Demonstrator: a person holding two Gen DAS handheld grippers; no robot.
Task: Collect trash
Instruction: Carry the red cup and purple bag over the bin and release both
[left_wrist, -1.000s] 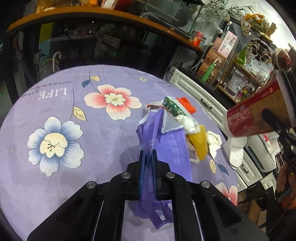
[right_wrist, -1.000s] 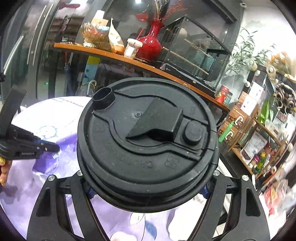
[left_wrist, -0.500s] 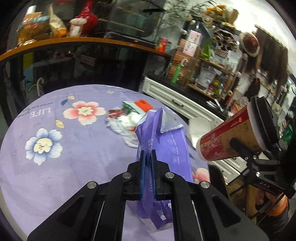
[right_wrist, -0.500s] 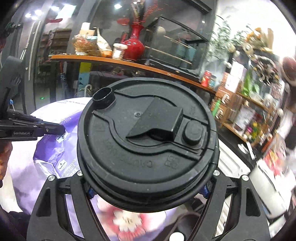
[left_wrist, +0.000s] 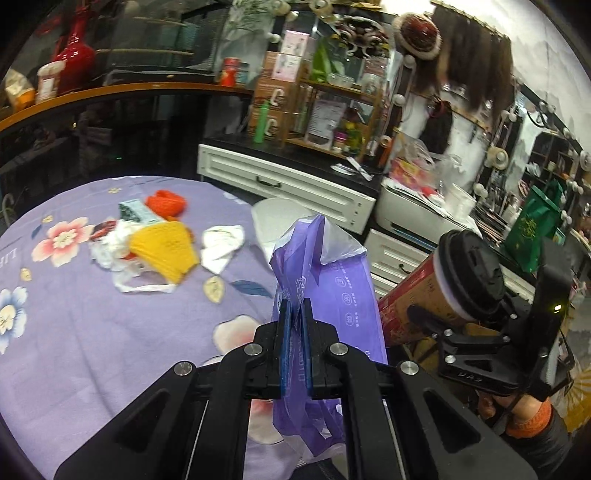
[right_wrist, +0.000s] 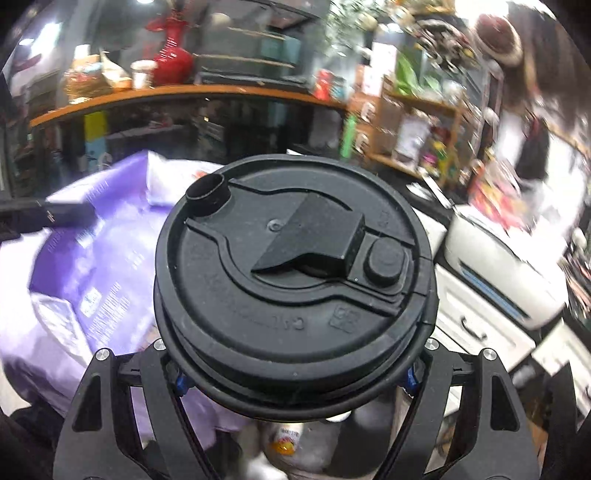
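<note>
My left gripper (left_wrist: 294, 325) is shut on a purple plastic bag (left_wrist: 328, 280), held up past the round table's right edge. My right gripper (right_wrist: 295, 376) is shut on a red paper cup (left_wrist: 417, 299) with a black lid (right_wrist: 295, 280); the cup lies tilted just right of the bag. The bag also shows in the right wrist view (right_wrist: 96, 266), left of the lid. A trash pile lies on the purple floral tablecloth (left_wrist: 110, 325): yellow net (left_wrist: 166, 251), orange net (left_wrist: 166, 203), green packet (left_wrist: 133, 212), white wrappers (left_wrist: 221, 247).
A white chair back (left_wrist: 280, 218) stands beyond the table. White drawers (left_wrist: 288, 184) and a white appliance (left_wrist: 417, 214) stand at the right. Cluttered shelves (left_wrist: 314, 103) fill the back. Something with trash shows blurred under the cup (right_wrist: 288, 443).
Both grippers have swung right, off the table's right side. The cup has come closer to the bag and lower. The trash pile now lies far to the left.
</note>
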